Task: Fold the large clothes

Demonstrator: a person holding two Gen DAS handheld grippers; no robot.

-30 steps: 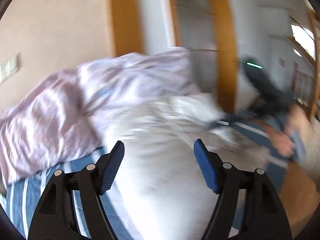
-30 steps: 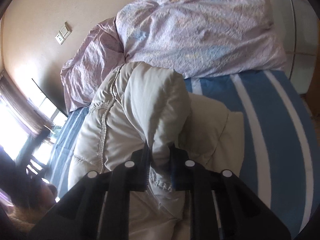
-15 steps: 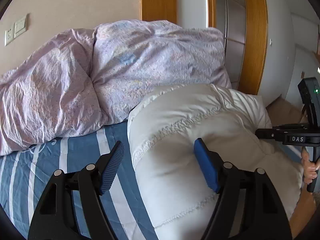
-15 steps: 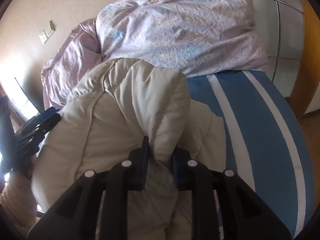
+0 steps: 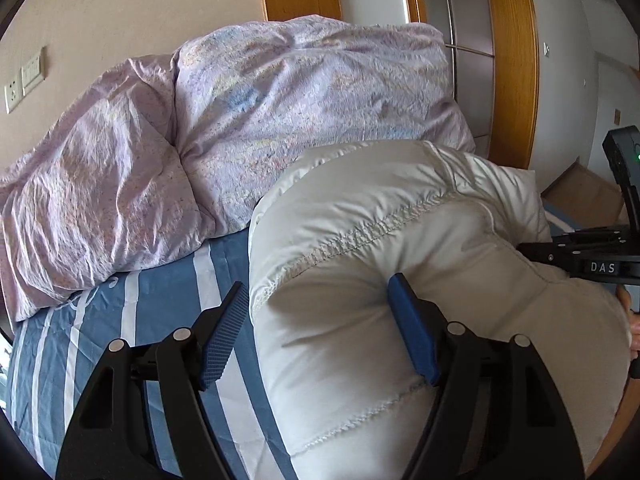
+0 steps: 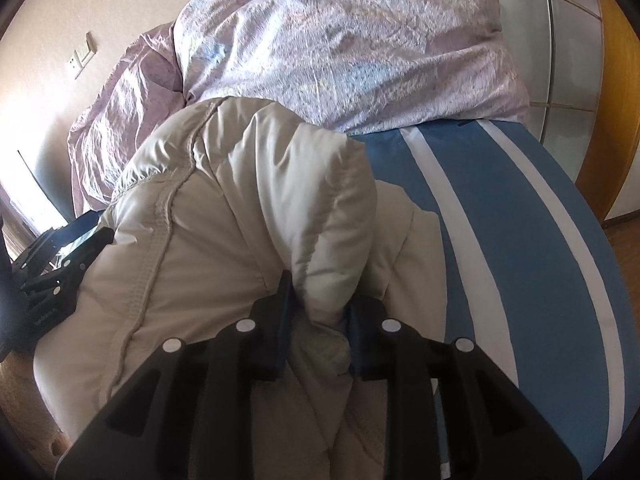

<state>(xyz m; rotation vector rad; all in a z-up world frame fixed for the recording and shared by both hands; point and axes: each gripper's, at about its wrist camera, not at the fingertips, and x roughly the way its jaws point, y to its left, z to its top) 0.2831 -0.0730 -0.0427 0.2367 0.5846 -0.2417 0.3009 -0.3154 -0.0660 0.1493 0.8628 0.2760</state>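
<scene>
A puffy cream-white quilted jacket (image 5: 380, 240) lies bunched on the blue-and-white striped bed (image 5: 152, 292). My left gripper (image 5: 320, 316) is open; the jacket's near edge bulges between its blue pads, the right pad pressing the fabric, the left pad apart. In the right wrist view my right gripper (image 6: 320, 320) is shut on a thick fold of the jacket (image 6: 280, 200). The right gripper also shows at the right edge of the left wrist view (image 5: 580, 256), and the left gripper at the left edge of the right wrist view (image 6: 60, 256).
A crumpled lilac duvet (image 5: 240, 128) is piled at the head of the bed against the beige wall with sockets (image 5: 24, 80). A wood-framed sliding door (image 5: 508, 60) stands to the right. The wooden floor (image 6: 624, 248) lies past the bed's right edge.
My left gripper swung from a blurred view to face the jacket and closed in on its near edge. My right gripper kept its hold and moved slightly closer to the duvet.
</scene>
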